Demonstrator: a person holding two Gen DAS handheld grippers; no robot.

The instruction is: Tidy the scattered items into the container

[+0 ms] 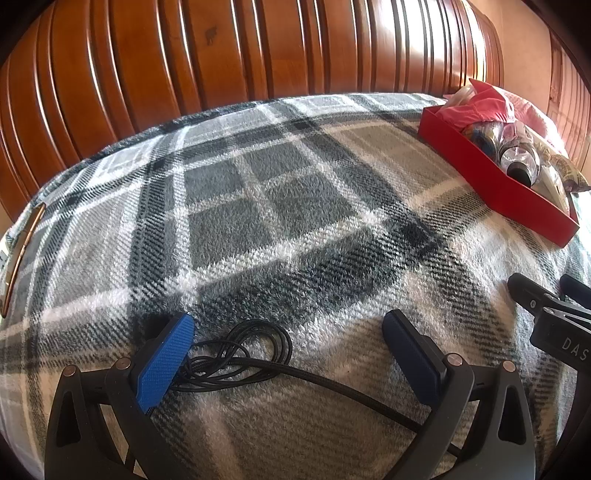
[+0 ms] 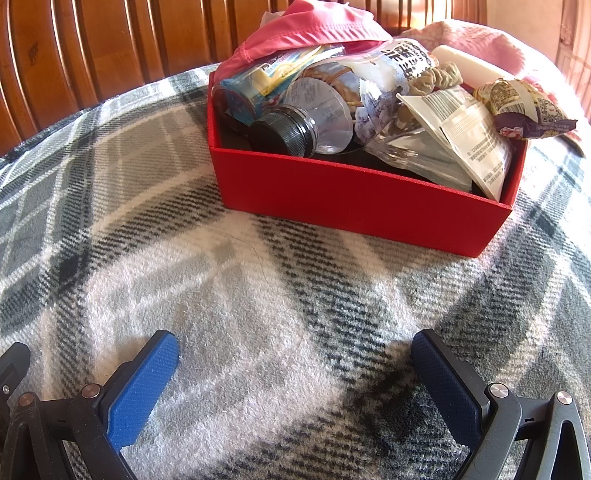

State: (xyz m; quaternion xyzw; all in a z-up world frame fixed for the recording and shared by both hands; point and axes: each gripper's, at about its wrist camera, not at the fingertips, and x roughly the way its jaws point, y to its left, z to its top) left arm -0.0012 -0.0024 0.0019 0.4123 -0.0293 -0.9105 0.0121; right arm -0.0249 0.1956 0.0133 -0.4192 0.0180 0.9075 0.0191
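Note:
A tangled black cable (image 1: 243,354) lies on the plaid blanket between the blue pads of my left gripper (image 1: 288,325), whose jaws stand wide and do not press it. The red box (image 1: 495,173) sits at the far right in the left wrist view. In the right wrist view the red box (image 2: 354,199) stands straight ahead, filled with a pink cloth (image 2: 306,26), a black-capped bottle (image 2: 291,129), clear bottles and snack packets (image 2: 524,107). My right gripper (image 2: 295,347) is open over bare blanket in front of the box, holding nothing.
A grey, black and white plaid blanket (image 1: 258,206) covers the bed. A ribbed wooden headboard (image 1: 221,48) rises behind it. A slim gold-edged object (image 1: 22,254) lies at the left edge. The other gripper's black body (image 1: 554,321) shows at the right. A pink pillow (image 2: 491,44) lies behind the box.

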